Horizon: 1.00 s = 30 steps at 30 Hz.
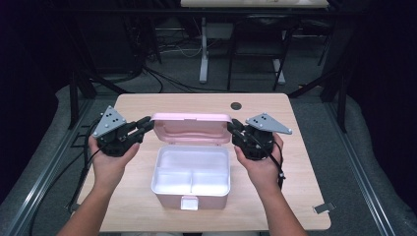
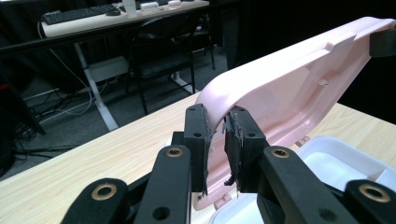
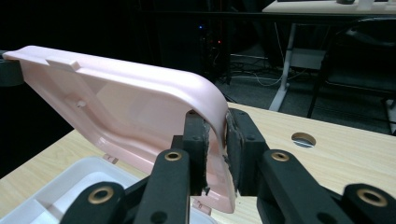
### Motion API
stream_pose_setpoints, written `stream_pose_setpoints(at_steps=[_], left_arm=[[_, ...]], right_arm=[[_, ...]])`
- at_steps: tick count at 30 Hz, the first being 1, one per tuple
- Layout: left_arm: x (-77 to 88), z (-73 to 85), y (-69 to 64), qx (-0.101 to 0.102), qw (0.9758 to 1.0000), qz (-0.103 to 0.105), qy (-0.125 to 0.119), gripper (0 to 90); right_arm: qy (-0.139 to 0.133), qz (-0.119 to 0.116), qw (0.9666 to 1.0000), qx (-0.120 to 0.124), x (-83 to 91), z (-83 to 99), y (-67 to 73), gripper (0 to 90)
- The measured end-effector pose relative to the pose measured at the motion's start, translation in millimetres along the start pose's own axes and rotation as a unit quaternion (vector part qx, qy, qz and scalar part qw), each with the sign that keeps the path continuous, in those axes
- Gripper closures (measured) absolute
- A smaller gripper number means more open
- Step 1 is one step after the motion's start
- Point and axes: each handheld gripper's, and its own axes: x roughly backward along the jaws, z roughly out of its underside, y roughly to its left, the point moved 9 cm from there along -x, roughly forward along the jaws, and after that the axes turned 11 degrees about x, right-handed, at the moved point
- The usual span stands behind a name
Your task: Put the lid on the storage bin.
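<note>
Nearest us, the pink box [image 1: 191, 184] sits at the middle of the bench [image 1: 295, 196], latch tab facing the front edge. Its white inner tray [image 1: 192, 172] shows one wide compartment behind two smaller ones; all look empty.

Behind the tray, the lid [image 1: 191, 129] stands raised on its rear hinge, roughly upright and leaning slightly back. We judge the opening step essentially done.

Left tool [image 1: 145, 124]: jaws straddle the lid's left corner. In the left gripper view a thin gap shows between the pads [image 2: 233, 144] and the lid rim [image 2: 219, 100], so we read it as slightly spread, not pinching.

Right tool [image 1: 233, 129]: same at the lid's right corner. In the right gripper view the rim [image 3: 217, 105] passes between pads [image 3: 233, 149] that stand just clear of it.

Left to do, as we judge: draw both tools off the lid and confirm it stays up unaided.

Farther back: a cable hole [image 1: 236, 105] in the bench, then dark floor with desk legs [image 1: 203, 49].
</note>
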Motion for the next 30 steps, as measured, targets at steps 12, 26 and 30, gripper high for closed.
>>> stream_pose_setpoints(at_steps=[12,26,30], left_arm=[[10.7,7.3,-5.8,-0.001,0.9998,0.022,0.003,75.9],[19.3,15.9,-11.3,-0.003,0.9995,0.030,0.009,75.1],[21.0,17.7,-12.5,-0.009,0.9995,0.028,0.011,74.9]], right_arm=[[-0.004,-0.014,0.9998,0.014,10.2,1.5,8.1,73.0],[-0.002,-0.022,0.9996,0.019,18.3,7.9,14.8,71.0],[0.007,-0.027,0.9993,0.023,21.3,10.6,16.2,70.8]])
